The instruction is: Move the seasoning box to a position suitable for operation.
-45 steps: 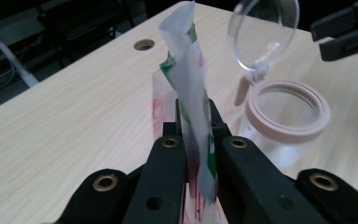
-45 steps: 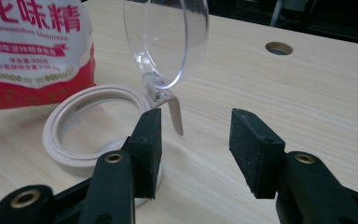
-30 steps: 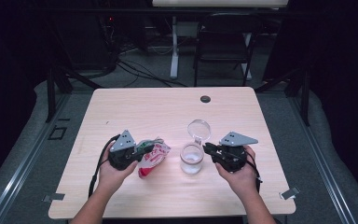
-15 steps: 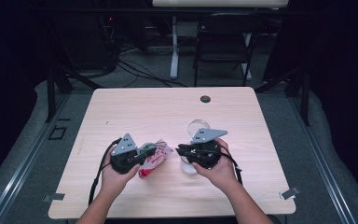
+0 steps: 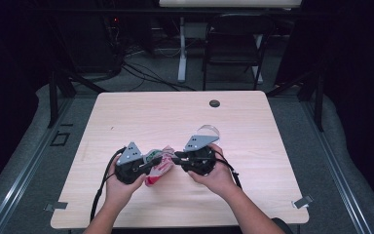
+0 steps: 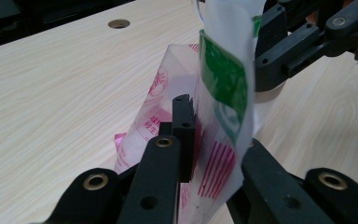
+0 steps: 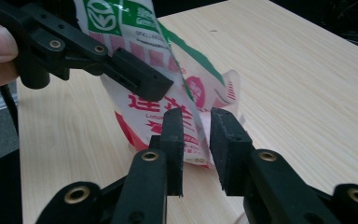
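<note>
Tearing threatens the packet [image 7: 168, 93] at frame centre if the open right tool [image 7: 196, 128] yanks while the left tool [image 6: 214, 126] clamps it.

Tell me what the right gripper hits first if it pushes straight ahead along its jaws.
Most likely the snack bag: its edge already sits between the open jaws of the right gripper, so going forward would drive it deeper in. The left gripper lies just beyond.

Both grippers are black, each topped by a grey three-cornered plate: the left gripper [image 5: 155, 163] and the right gripper [image 5: 177, 157]. A black cable trails from each. Close up, the jaws are flat matte bars ending in blocky pads, pinned with brass-ringed pivots and small screws. The forearms are bare, with no sleeves.
</note>
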